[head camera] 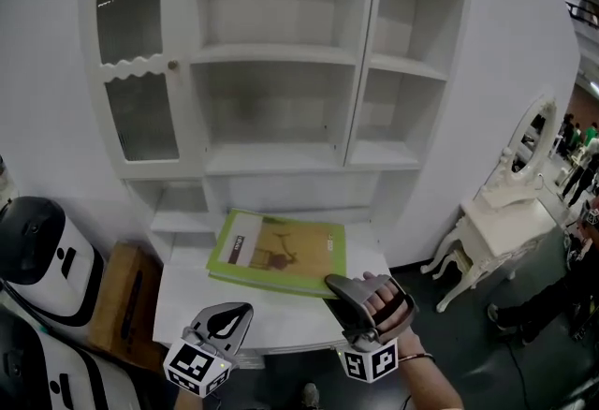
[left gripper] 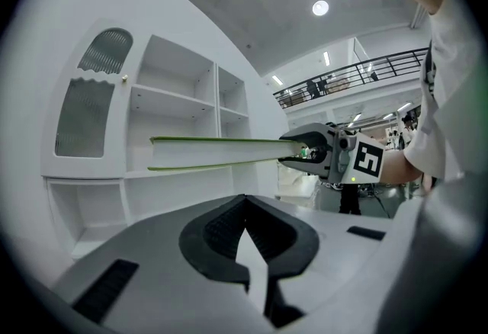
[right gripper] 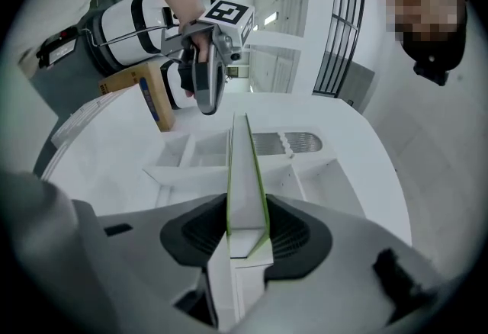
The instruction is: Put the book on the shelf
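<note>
A green-covered book lies level over the white desk top, in front of the empty white shelf unit. My right gripper is shut on the book's near right corner. In the right gripper view the book stands edge-on between the pads of the right gripper. From the left gripper view the book hangs flat, held at its right end by the right gripper. My left gripper is at the desk's front left, shut and empty.
A glazed cabinet door closes the shelf unit's left bay. A white machine and a brown box stand left of the desk. A white vanity table with mirror stands at the right. People are at the far right.
</note>
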Demonstrator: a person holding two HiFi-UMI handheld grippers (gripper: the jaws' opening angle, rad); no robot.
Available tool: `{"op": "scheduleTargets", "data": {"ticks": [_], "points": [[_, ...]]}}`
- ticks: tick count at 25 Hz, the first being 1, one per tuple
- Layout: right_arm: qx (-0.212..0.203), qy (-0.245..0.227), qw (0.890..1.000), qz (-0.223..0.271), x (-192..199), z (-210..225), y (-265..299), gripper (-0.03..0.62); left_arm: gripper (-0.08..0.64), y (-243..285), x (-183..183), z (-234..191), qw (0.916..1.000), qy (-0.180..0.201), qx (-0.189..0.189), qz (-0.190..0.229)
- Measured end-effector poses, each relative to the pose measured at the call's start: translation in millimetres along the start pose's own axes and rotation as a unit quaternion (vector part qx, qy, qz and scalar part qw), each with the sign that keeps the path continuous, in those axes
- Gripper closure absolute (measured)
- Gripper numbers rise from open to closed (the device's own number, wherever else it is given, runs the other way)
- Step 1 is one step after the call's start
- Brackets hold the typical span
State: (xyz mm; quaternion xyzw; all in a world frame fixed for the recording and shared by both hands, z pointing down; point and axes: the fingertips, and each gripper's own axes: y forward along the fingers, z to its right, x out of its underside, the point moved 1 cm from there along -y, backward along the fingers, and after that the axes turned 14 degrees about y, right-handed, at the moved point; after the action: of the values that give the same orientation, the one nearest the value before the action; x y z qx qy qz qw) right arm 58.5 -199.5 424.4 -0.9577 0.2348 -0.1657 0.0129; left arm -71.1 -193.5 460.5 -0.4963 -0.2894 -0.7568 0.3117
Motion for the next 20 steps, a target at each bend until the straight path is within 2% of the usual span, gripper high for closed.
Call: {"op": "scheduleTargets", "data": {"ticks": [4, 8, 15, 18, 20], "points": [[-0.015, 0.010, 1.000, 0.010, 23, 23, 18, 0.440, 0.552, 31, -13, -14, 1.0000, -0.002, -0.001, -0.005], [-0.015, -0.002, 0.999, 0.031, 42, 54, 31, 0.440, 0.552, 61, -35, -26, 1.0000, -0.003, -0.004, -0.002], [-0.021, 0.007, 0.997, 0.071, 56, 109, 51, 0.440, 0.552, 99, -65, -44, 0.9999, -0.005, 0.001, -0.013], [-0.023, 0.000, 0.997, 0.074, 57, 127, 62, 0.440, 0.552, 108, -79, -50, 0.9998, -0.003, 0.017, -0.006], [-0.025, -0.007, 0.997, 0.073, 56, 135, 68, 0.440, 0.552, 113, -90, -52, 0.9990, -0.010, 0.042, 0.010]]}}
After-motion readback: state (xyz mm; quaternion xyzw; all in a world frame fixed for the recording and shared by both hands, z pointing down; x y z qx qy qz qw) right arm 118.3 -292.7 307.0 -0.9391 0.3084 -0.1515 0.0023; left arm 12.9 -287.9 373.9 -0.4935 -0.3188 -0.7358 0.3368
